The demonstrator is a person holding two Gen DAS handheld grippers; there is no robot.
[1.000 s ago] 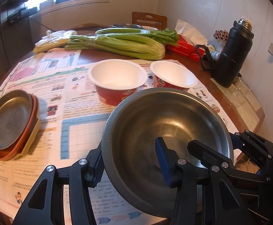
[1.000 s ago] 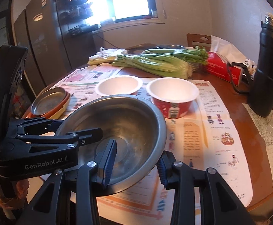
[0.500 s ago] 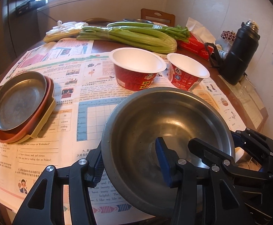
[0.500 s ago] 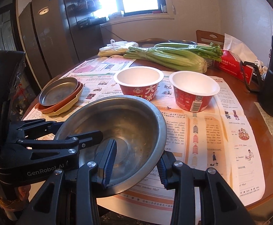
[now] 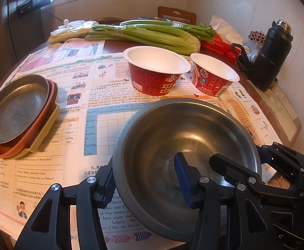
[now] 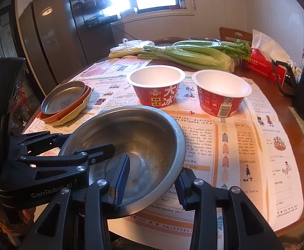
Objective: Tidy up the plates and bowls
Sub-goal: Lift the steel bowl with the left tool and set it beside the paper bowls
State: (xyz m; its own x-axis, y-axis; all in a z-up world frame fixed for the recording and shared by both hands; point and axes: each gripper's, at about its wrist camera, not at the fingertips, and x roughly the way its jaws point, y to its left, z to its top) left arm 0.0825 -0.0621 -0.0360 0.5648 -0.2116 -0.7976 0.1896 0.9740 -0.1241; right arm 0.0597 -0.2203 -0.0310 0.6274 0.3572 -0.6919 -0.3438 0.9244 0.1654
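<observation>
Two grippers pinch my steel bowl (image 5: 185, 145) by its rim, low over the newspaper (image 5: 101, 112): right gripper (image 6: 149, 183) clamped tight, left gripper (image 5: 145, 179) with jaws opening across the rim. Bowl looks light, rigid and slick; the rim is the best hold.

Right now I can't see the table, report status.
Both grippers, left opening, right shut, straddle steel bowl rim. Two red bowls ahead.

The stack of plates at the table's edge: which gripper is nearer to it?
Left. The left gripper grips the steel bowl's rim on the side facing the stack of plates; the right gripper grips the opposite rim, farther away.
</observation>
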